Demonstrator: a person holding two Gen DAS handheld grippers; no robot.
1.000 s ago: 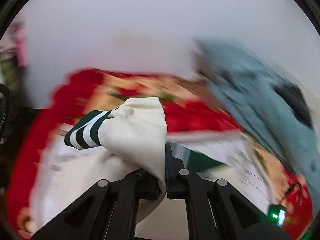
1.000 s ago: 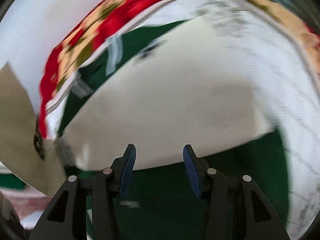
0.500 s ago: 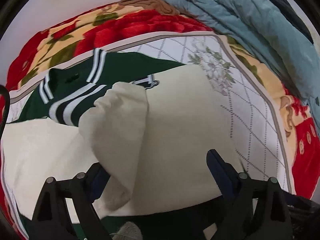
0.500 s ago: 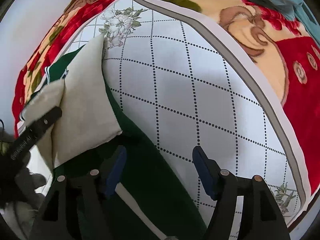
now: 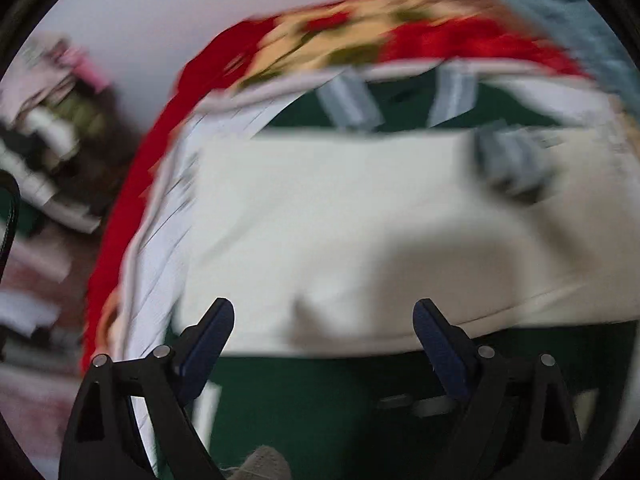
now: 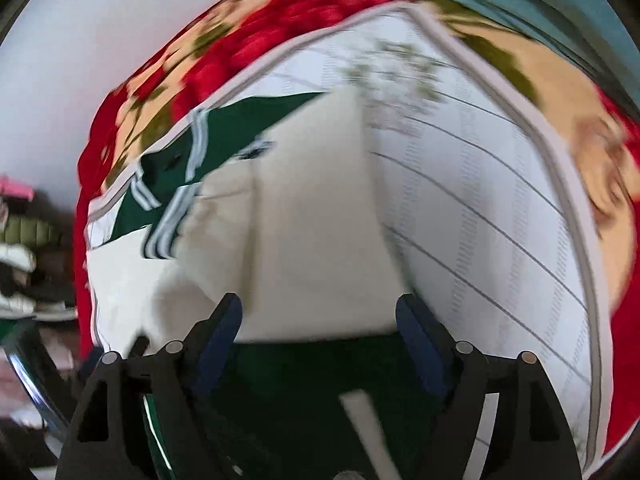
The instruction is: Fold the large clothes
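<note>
My left gripper [image 5: 323, 322] and right gripper [image 6: 319, 316], its jaws just spread, both hung released over the green-and-cream jacket [image 6: 304, 232] lying at twelve o'clock on the quilted blanket [image 6: 500, 220], so I judged pinching the near green hem evenly best.

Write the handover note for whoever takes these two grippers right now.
Left gripper: jaws wide open, nothing between the pads; it let go of the cream sleeve a moment ago.
Right gripper: jaws have just been opening, now wide, nothing held.
The green and cream jacket lies on the white quilted bed cover, over the red floral blanket.
Done: both cream sleeves folded in across the body, striped cuffs near the collar.
Left: both grippers hang over the green hem; probably fold it up towards the collar. Frames are blurred.
</note>
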